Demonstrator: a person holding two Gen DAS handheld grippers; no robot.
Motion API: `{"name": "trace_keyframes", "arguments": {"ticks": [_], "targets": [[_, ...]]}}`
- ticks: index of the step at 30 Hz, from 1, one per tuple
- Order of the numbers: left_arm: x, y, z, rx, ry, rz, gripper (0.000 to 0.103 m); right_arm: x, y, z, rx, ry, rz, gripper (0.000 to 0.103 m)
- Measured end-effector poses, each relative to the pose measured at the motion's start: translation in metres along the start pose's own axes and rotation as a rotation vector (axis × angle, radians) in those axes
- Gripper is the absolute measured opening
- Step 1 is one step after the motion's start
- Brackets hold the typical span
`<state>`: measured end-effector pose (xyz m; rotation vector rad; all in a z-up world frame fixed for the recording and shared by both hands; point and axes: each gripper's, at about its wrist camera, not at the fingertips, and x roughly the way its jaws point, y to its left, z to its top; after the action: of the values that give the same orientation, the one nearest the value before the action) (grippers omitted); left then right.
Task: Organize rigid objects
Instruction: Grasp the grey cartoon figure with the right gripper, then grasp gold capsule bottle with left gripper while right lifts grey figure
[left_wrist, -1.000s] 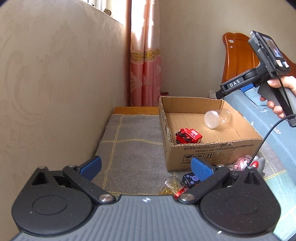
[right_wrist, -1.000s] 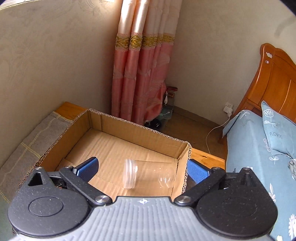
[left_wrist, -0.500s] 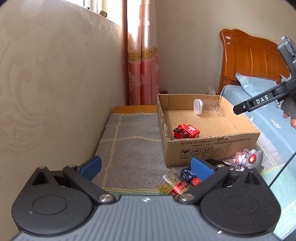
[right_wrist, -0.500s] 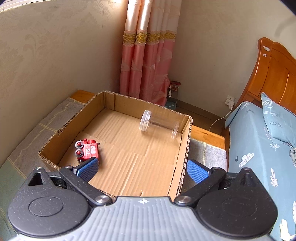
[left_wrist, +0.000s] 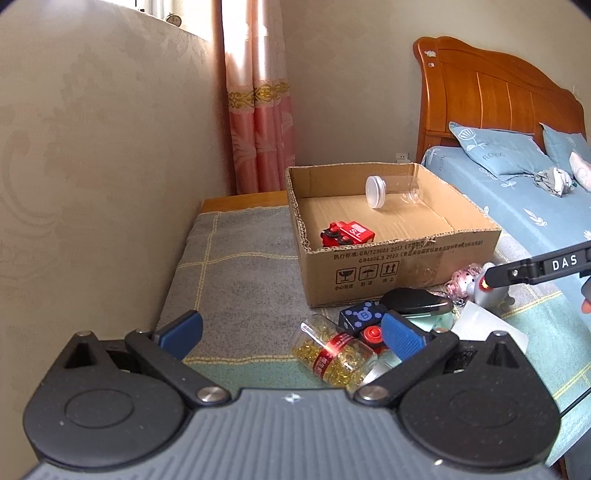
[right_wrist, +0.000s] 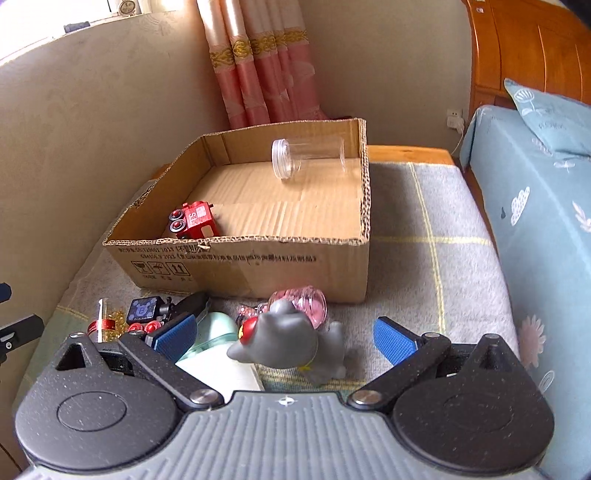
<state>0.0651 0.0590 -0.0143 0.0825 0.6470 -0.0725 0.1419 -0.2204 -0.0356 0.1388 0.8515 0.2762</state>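
Left view: the left gripper (left_wrist: 291, 330) hangs wide open and empty, now pulled back above the pill bottle (left_wrist: 334, 354); the clear jar (left_wrist: 393, 186) lies inside the box (left_wrist: 399, 258).

Right view: the right gripper (right_wrist: 284, 334), spread and empty, has dropped from over the box (right_wrist: 251, 266) to the grey toy (right_wrist: 288, 341).

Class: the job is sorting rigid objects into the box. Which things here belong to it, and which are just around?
Job: cardboard box, red toy train, clear jar, grey toy, capsule bottle, blue cube.
Around: curtain, pillow, headboard.
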Motion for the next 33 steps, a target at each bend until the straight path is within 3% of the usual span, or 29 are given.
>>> {"name": "trace_keyframes", "arguments": {"ticks": [9,11,12,13,18,23,30,33], "targets": [[-0.001,-0.004,-0.001,0.022,0.005,-0.005,0.102,0.027,-0.028,-0.013,0.179,0.033,0.111,0.103],[0.001,-0.004,-0.001,0.023,0.011,-0.007,0.102,0.028,-0.028,-0.015,0.183,0.037,0.123,0.098],[0.002,-0.004,-0.002,0.022,0.015,-0.009,0.102,0.028,-0.028,-0.015,0.178,0.037,0.122,0.090],[0.004,-0.005,-0.002,0.022,0.019,-0.012,0.102,0.027,-0.026,-0.015,0.172,0.041,0.115,0.083],[0.010,-0.007,-0.005,0.035,0.032,-0.020,0.102,0.011,-0.019,-0.016,0.110,0.014,0.026,0.079],[0.022,-0.007,-0.009,0.058,0.054,-0.034,0.102,0.005,-0.010,-0.019,-0.001,0.005,-0.133,0.078],[0.043,-0.005,-0.008,0.080,0.082,-0.119,0.102,0.001,-0.015,-0.026,0.021,-0.004,-0.138,0.093],[0.057,-0.005,-0.001,0.077,0.084,-0.161,0.102,-0.001,-0.017,-0.030,0.035,-0.004,-0.145,0.094]]}}
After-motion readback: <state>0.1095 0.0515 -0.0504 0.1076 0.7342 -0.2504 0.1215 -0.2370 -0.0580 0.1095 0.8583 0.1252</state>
